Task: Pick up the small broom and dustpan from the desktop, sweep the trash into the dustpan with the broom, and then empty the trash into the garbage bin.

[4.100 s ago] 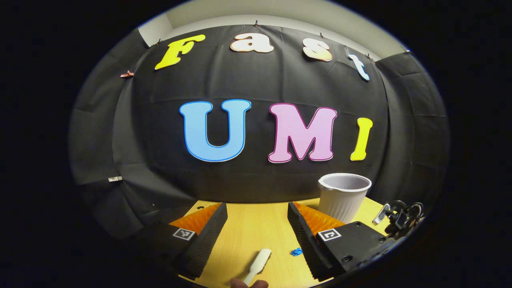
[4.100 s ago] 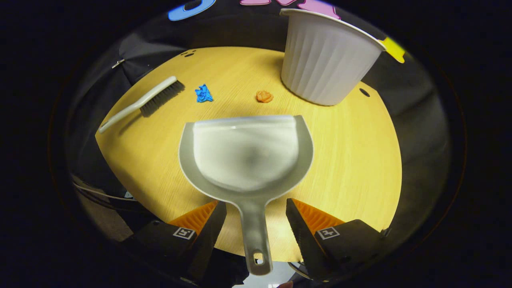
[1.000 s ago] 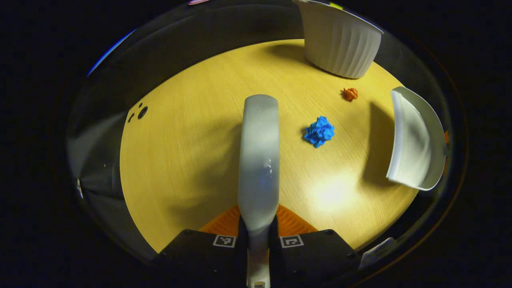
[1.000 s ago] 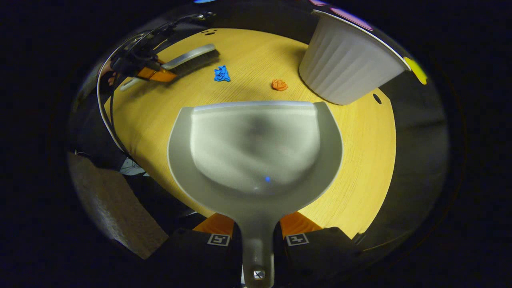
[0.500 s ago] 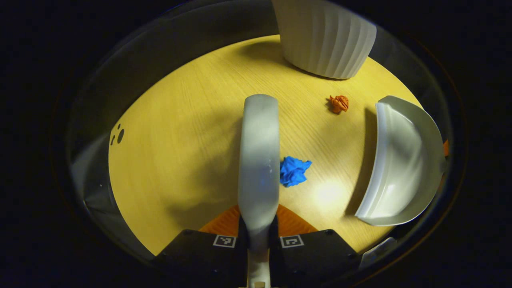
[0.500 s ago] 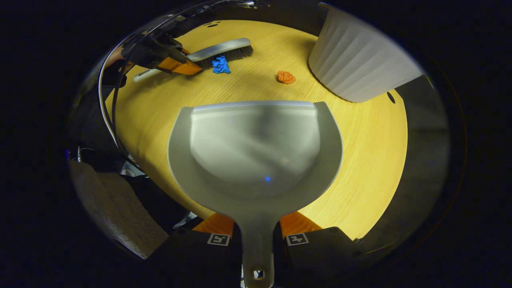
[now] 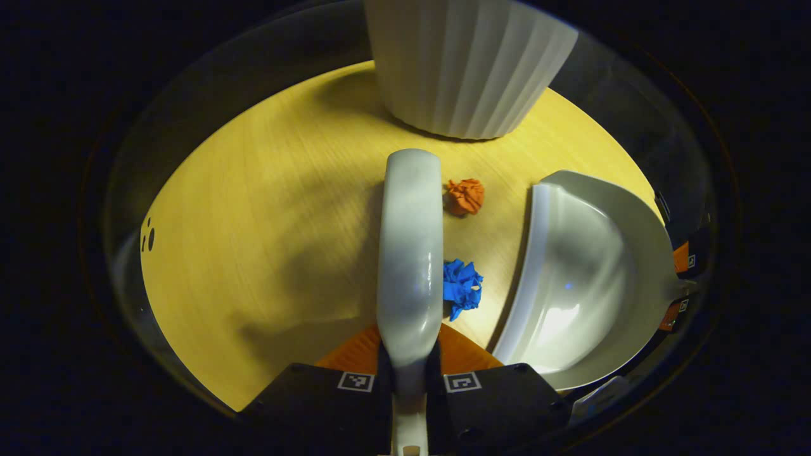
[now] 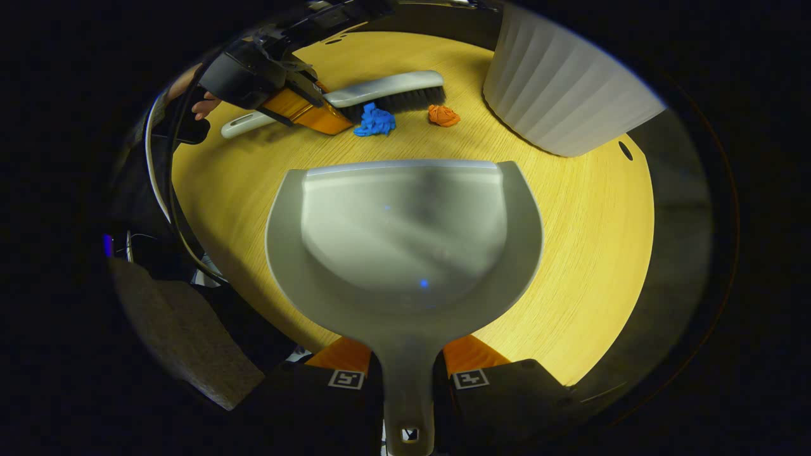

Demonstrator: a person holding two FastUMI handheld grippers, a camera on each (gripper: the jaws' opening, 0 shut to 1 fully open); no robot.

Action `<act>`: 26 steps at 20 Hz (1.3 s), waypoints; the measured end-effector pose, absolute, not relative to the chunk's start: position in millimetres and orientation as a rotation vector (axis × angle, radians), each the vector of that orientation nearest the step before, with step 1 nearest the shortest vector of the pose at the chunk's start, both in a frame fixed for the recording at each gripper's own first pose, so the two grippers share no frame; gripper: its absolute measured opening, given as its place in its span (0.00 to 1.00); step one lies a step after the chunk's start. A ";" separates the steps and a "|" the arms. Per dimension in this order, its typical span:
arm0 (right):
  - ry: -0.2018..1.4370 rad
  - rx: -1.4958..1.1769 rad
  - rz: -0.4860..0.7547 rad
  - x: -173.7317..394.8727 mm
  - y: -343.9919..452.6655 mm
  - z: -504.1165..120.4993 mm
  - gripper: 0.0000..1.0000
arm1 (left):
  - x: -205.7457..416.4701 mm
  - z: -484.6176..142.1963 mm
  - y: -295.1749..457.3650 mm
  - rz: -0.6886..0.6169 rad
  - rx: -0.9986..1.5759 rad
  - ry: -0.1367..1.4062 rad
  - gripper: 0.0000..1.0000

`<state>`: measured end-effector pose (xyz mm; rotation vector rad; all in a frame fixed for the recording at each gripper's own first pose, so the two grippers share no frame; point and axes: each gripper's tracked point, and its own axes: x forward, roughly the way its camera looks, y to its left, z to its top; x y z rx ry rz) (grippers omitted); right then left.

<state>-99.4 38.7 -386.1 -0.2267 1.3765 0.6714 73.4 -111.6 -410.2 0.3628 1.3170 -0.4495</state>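
Note:
My left gripper (image 7: 409, 373) is shut on the handle of the small grey broom (image 7: 410, 253), whose back runs forward over the yellow desktop (image 7: 253, 221). A blue paper wad (image 7: 461, 286) touches the broom's right side, and an orange wad (image 7: 465, 195) lies just ahead of it. The grey dustpan (image 7: 589, 278) sits to the right with its lip facing both wads. In the right gripper view, my right gripper (image 8: 407, 380) is shut on the dustpan (image 8: 405, 240) handle. Beyond its lip are the broom (image 8: 386, 88), blue wad (image 8: 375, 120), orange wad (image 8: 443, 115) and left gripper (image 8: 279, 95).
The white ribbed garbage bin (image 7: 466, 63) stands at the desk's far side, just past the orange wad, and shows as the bin (image 8: 564, 95) at upper right. A hand (image 8: 204, 104) holds the left gripper. Small holes (image 7: 147, 235) mark the desktop's left part.
The broom has swept right, pushing the blue wad toward the dustpan and closer to the orange wad. The dustpan lip has come nearer the trash. Both grips have stayed shut.

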 end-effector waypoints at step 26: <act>1.193 -0.073 0.581 -103.4 29.7 -391.8 0.35 | 14.9 -303.4 -79.4 -0.430 0.141 1.276 0.25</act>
